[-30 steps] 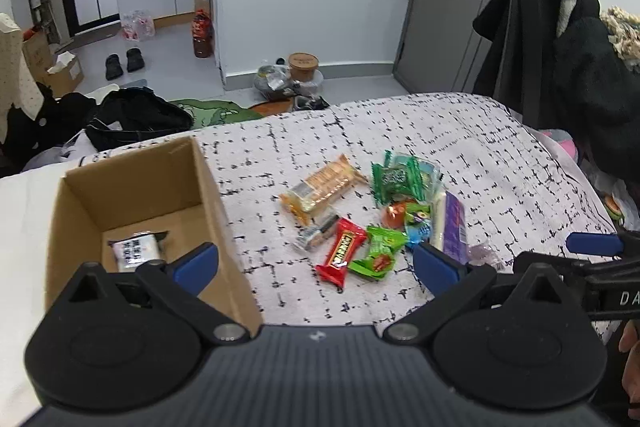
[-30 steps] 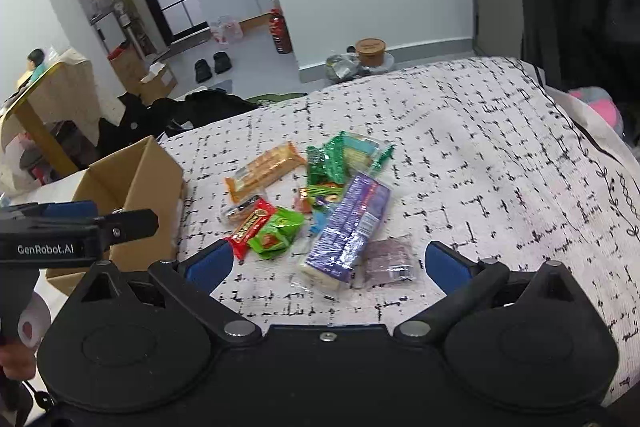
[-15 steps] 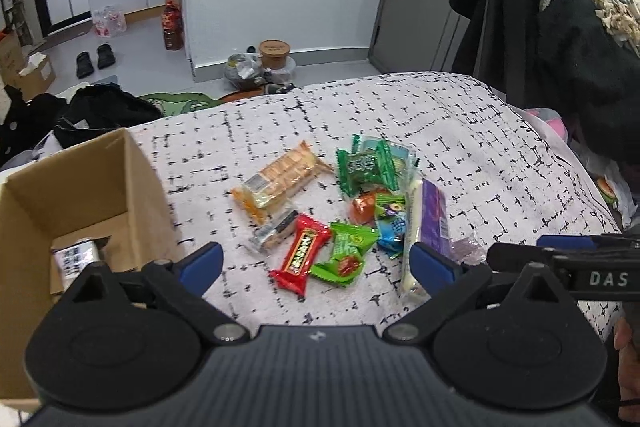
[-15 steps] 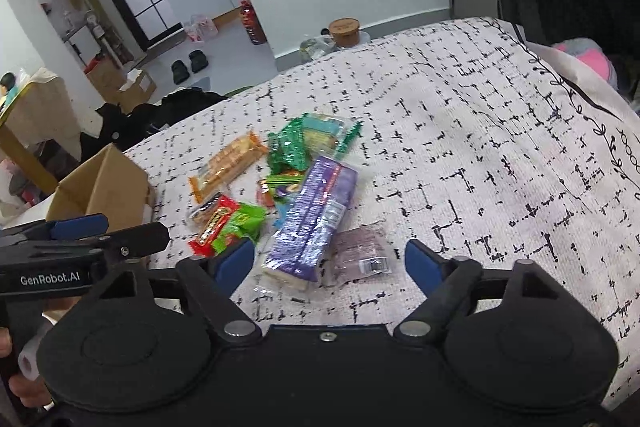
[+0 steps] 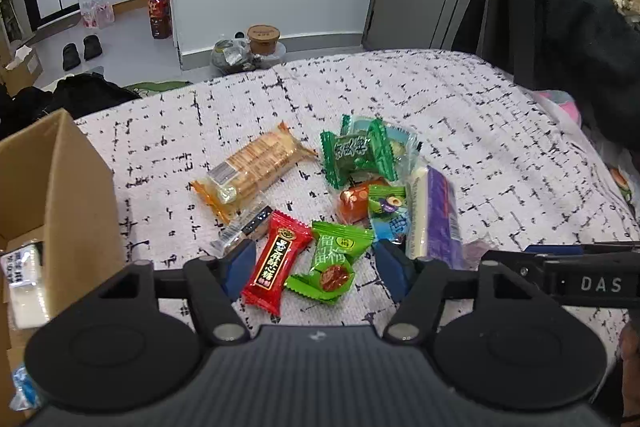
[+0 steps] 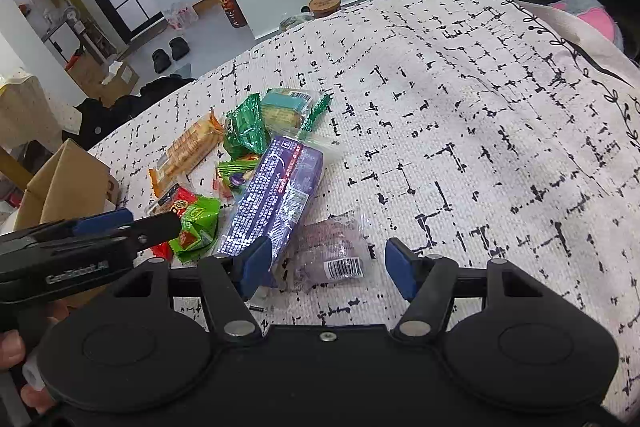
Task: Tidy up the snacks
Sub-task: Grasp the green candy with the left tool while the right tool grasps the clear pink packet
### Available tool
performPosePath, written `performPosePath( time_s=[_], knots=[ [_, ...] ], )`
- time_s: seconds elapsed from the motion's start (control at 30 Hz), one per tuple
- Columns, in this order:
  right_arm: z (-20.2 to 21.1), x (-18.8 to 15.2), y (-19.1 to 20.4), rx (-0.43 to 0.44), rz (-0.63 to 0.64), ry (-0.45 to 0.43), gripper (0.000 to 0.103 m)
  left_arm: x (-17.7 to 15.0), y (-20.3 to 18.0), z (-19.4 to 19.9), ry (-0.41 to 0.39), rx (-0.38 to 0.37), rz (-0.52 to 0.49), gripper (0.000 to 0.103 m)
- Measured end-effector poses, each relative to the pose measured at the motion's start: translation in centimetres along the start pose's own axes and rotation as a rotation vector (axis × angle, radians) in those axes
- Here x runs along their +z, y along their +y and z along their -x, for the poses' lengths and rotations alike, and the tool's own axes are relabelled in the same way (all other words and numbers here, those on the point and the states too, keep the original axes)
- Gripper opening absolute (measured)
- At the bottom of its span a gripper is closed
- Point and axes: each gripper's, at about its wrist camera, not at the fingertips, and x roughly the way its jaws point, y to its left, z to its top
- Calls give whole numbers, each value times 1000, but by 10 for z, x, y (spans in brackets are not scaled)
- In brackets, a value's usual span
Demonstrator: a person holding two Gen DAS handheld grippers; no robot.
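Several snacks lie in a pile on the patterned cloth. My left gripper (image 5: pixel 316 269) is open, its fingers either side of a red candy packet (image 5: pixel 276 267) and a green candy packet (image 5: pixel 332 261). My right gripper (image 6: pixel 326 265) is open around a clear purple-tinted packet (image 6: pixel 332 253), next to a long purple packet (image 6: pixel 276 203). An orange cracker pack (image 5: pixel 252 167) and a dark green packet (image 5: pixel 356 153) lie farther off. A cardboard box (image 5: pixel 60 211) stands at the left with a white packet (image 5: pixel 22 279) inside.
The cloth-covered surface (image 6: pixel 480 107) stretches right and far. Dark coats (image 5: pixel 560 7) hang at the right. Beyond the far edge the floor holds a bottle (image 5: pixel 160 13), slippers (image 5: pixel 82 49) and a bowl-shaped tub (image 5: pixel 262 39).
Both grippers moved forward and down to the snack pile. The left went from the box toward the red and green candies; the right closed in on the clear packet.
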Motion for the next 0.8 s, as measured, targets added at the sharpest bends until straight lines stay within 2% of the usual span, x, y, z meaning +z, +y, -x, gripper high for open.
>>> performPosePath(
  time_s=[0.17, 0.43, 0.5, 0.57, 0.63, 0.67, 0.7, 0.8],
  knots=[
    [-10, -1, 0, -5, 11, 14, 62, -2, -3, -17, 25, -18, -4, 51],
    [-19, -3, 2, -17, 56, 12, 62, -3, -9, -32, 20, -43, 11, 51],
    [-22, -3, 4, -27, 72, 22, 63, -4, -11, -37, 42, -61, 18, 50],
    [-26, -5, 7, -45, 98, 33, 64, -7, -9, -44, 65, -58, 52, 41],
    [-27, -7, 9, -54, 118, 28, 64, -9, -7, -44, 55, -42, 64, 32],
    [-28, -8, 11, -65, 134, 27, 60, -10, -6, -44, 56, -38, 64, 29],
    [-29, -9, 14, -83, 152, 25, 52, -10, -4, -44, 59, -39, 68, 29],
    [-28, -7, 17, -99, 172, 26, 40, -10, -5, -42, 67, -36, 63, 27]
  ],
)
